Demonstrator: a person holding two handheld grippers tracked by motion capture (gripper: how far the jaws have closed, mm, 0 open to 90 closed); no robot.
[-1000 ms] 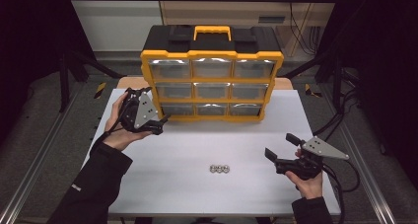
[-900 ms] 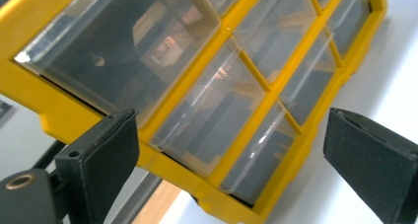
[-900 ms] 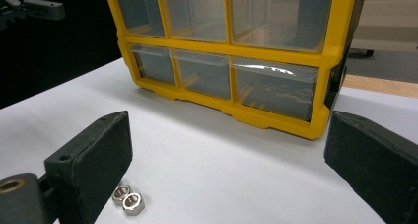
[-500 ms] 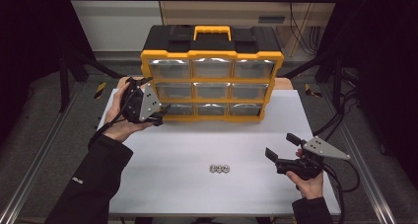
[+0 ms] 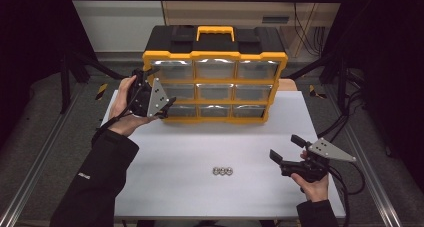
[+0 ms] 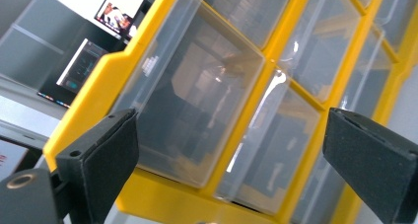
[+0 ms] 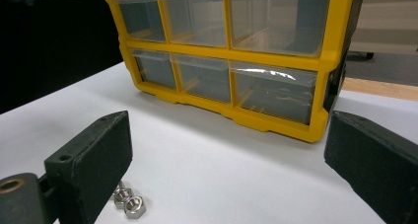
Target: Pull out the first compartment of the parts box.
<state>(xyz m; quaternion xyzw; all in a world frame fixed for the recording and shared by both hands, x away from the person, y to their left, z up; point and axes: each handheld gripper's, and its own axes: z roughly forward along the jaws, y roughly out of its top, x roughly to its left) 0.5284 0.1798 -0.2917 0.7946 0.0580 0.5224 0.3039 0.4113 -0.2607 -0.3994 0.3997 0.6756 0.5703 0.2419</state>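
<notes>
- While the left gripper [image 5: 162, 101] hangs spread at the left end of the yellow organizer [image 5: 215, 84], close against its clear drawers [image 6: 197, 93], one drawer there seems to stand slightly out; none is gripped.
- Three nuts [image 5: 222, 171] lie in a row on the counter [image 5: 190, 142], well in front of the organizer.
- Right of the nuts, the right gripper [image 5: 285, 151] waits, jaws wide, holding nothing.
- Everything looks left to do: drawer opened, nuts stowed.
</notes>
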